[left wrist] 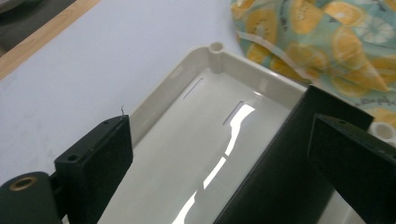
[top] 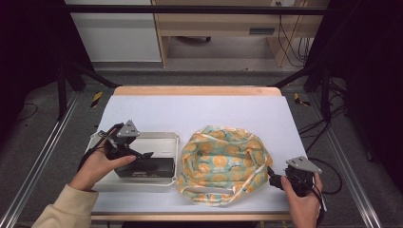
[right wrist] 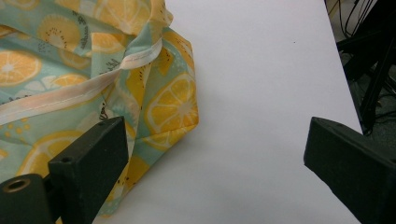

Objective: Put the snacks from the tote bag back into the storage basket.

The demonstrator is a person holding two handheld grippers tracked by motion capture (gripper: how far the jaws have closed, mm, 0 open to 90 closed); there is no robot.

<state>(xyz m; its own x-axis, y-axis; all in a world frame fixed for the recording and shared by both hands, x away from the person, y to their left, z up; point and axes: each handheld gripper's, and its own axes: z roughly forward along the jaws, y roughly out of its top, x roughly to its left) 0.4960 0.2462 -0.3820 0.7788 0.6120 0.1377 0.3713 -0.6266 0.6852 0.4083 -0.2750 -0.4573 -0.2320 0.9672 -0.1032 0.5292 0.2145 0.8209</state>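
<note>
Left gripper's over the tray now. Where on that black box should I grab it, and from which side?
Grip the black box across its narrow width, near the middle, coming down from above. It lies flat and long in the white tray, whose raised walls probably block a side approach. The left gripper already hangs open over it, one jaw on either side.

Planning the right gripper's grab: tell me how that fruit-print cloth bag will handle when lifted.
The fruit-print bag lies crumpled and folded, so it will likely sag and drape. Being thin cloth, it is probably light. Its stitched strap looks the easiest hold for the open right gripper.
</note>
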